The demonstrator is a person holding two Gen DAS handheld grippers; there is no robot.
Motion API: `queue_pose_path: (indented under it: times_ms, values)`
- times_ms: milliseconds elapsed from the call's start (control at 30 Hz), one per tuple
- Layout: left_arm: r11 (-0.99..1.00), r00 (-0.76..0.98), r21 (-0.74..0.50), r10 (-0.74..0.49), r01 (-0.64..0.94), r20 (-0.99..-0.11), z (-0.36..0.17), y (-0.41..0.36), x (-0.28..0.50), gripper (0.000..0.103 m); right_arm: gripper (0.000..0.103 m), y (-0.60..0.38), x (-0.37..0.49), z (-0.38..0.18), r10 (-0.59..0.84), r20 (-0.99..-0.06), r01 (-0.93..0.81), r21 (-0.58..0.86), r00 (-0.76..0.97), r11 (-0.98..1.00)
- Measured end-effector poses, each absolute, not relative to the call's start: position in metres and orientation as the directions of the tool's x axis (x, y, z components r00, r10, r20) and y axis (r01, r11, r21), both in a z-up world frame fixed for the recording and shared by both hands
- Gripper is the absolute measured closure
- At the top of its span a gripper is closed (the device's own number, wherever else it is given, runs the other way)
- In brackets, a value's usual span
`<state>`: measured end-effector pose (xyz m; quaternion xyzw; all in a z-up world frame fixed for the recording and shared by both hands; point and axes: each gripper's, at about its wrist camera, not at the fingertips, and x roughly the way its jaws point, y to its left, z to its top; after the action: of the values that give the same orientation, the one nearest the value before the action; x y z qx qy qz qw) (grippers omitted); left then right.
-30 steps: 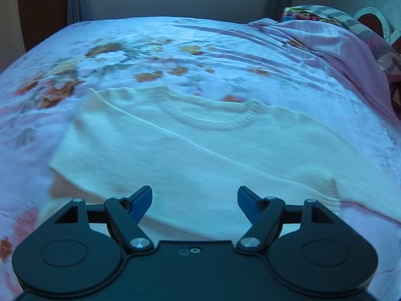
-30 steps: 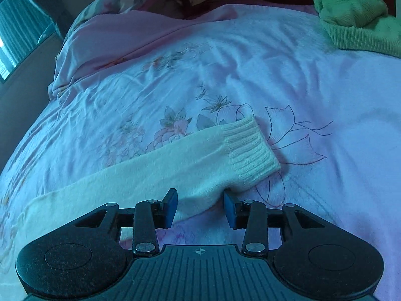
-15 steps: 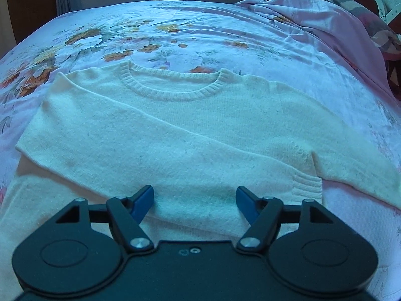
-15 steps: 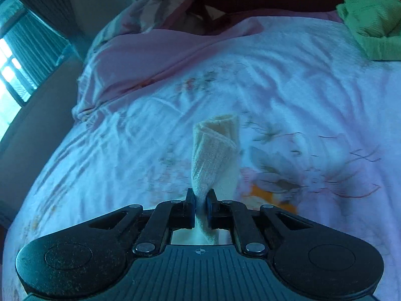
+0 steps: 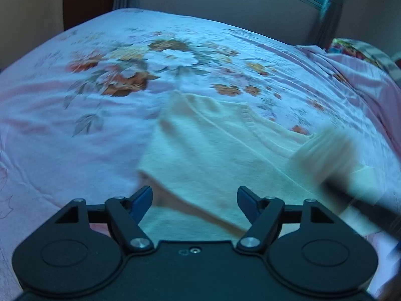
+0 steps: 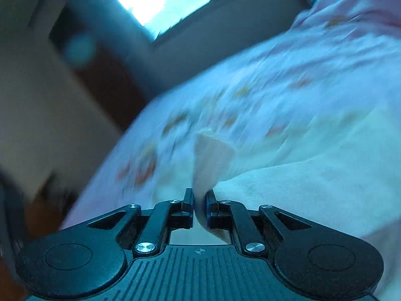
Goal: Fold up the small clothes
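Observation:
A cream knit sweater lies flat on the flowered bedsheet. My left gripper is open and empty, hovering over the sweater's lower left part. My right gripper is shut on the sweater's sleeve cuff, which stands up between the fingers, over the sweater body. In the left wrist view the right gripper and the held cuff show as a blur at the right, above the sweater.
A pink blanket is bunched at the bed's right side. A wall and window stand beyond the bed's far edge. A dark wooden piece stands by the bed corner.
My right gripper closed on the sleeve cuff, lifted it and has swung it leftward over the sweater body. My left gripper has shifted left and stays open.

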<state>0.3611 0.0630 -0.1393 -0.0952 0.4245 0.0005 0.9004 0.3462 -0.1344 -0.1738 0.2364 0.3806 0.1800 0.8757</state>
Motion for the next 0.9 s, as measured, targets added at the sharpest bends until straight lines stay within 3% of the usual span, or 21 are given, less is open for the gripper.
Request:
queue_pose_path:
  times_ms: [33, 100, 167, 300, 400, 533, 700, 767, 833, 867, 900]
  values:
    - [0.977, 0.631, -0.195, -0.099, -0.085, -0.769, -0.141, 0.072, 0.362, 0.031, 0.089, -0.114, 0.344, -0.19, 0.515, -0.63, -0.161, 0.532, 0.582, 0.832]
    - [0.963, 0.612, -0.261, -0.164, -0.072, -0.774, -0.144, 0.082, 0.361, 0.03, 0.049, -0.092, 0.335, -0.208, 0.507, -0.692, -0.185, 0.488, 0.514, 0.853]
    - [0.944, 0.588, -0.326, -0.241, -0.041, -0.772, -0.148, 0.085, 0.359, 0.026, 0.041, -0.092, 0.322, -0.206, 0.512, -0.665, -0.209, 0.483, 0.544, 0.85]
    - [0.928, 0.548, -0.371, -0.308, -0.006, -0.778, -0.16, 0.077, 0.358, 0.027, 0.041, -0.114, 0.309, -0.192, 0.465, -0.638, -0.182, 0.458, 0.614, 0.87]
    - [0.917, 0.521, -0.398, -0.331, -0.019, -0.787, -0.17, 0.074, 0.357, 0.039, 0.041, -0.136, 0.298, -0.186, 0.441, -0.625, -0.134, 0.475, 0.644, 0.87]
    - [0.916, 0.525, -0.4, -0.326, -0.029, -0.786, -0.173, 0.075, 0.35, 0.043, 0.041, -0.158, 0.29, -0.18, 0.421, -0.617, -0.085, 0.497, 0.666, 0.864]
    - [0.93, 0.545, -0.368, -0.306, -0.006, -0.78, -0.171, 0.073, 0.337, 0.017, 0.041, -0.172, 0.279, -0.184, 0.416, -0.616, -0.048, 0.523, 0.669, 0.851]
    - [0.939, 0.554, -0.345, -0.295, 0.016, -0.778, -0.17, 0.07, 0.333, 0.017, 0.041, -0.173, 0.276, -0.186, 0.414, -0.62, -0.041, 0.524, 0.666, 0.851]
    - [0.939, 0.564, -0.344, -0.298, 0.027, -0.77, -0.172, 0.068, 0.332, 0.023, 0.041, -0.175, 0.272, -0.188, 0.412, -0.622, -0.033, 0.527, 0.666, 0.849]
    - [0.941, 0.565, -0.336, -0.29, 0.024, -0.772, -0.175, 0.067, 0.334, 0.038, 0.041, -0.176, 0.269, -0.188, 0.41, -0.622, -0.03, 0.528, 0.668, 0.849]
    - [0.941, 0.563, -0.336, -0.288, 0.019, -0.775, -0.177, 0.068, 0.336, 0.045, 0.041, -0.176, 0.268, -0.187, 0.409, -0.621, -0.029, 0.527, 0.669, 0.849]
